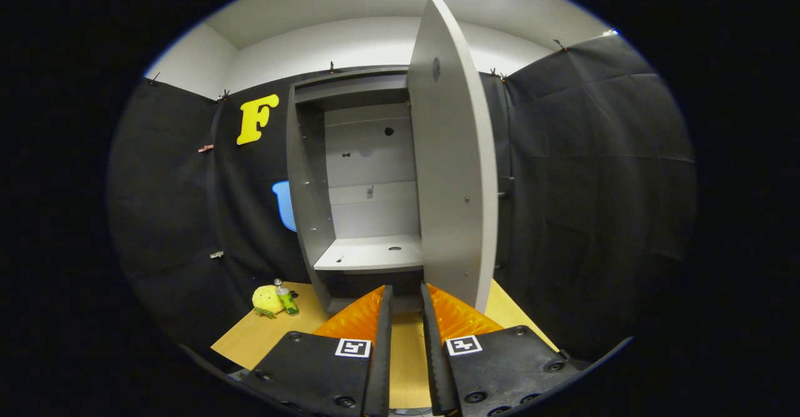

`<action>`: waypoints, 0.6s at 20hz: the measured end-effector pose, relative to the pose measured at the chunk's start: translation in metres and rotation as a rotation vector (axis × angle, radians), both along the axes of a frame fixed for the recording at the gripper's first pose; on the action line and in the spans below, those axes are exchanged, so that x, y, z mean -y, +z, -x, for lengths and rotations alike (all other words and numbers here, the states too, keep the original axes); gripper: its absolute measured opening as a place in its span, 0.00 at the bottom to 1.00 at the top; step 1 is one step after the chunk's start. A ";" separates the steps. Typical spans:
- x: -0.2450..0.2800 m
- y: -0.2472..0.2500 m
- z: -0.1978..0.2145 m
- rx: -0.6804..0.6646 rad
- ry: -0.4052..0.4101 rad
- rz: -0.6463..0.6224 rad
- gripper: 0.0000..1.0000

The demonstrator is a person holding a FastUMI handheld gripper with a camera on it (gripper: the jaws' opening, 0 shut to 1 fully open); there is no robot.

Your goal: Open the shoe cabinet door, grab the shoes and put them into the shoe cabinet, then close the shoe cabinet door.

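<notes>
cabinet [369,173]: one, its single door [453,167] swung open
shelf [372,254]: one, bare
tool [405,295]: your two fingers slightly apart, gripping nothing, above the bench [281,336]

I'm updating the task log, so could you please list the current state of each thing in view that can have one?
Shoe cabinet: upright on the table, no shoes on its shelf.
Cabinet door: swung open, edge toward the gripper.
Shelf: bare.
Gripper: fingers slightly apart, holding nothing, just ahead of the cabinet's base.
Yellow plush toy: lying on the table left of the cabinet.
Small green bottle: leaning against the toy.
</notes>
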State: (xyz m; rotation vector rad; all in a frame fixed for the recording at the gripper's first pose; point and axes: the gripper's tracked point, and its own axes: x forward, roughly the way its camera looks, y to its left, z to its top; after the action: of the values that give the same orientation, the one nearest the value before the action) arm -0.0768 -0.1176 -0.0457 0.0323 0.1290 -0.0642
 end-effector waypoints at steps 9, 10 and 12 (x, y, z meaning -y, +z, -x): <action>-0.077 -0.100 -0.034 -0.175 0.078 -0.002 0.29; -0.084 -0.118 -0.039 -0.200 0.083 0.000 0.29; -0.096 -0.148 -0.044 -0.241 0.094 0.007 0.29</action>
State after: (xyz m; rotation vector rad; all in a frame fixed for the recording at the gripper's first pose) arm -0.0330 -0.0218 -0.1933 0.0117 0.3713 0.0260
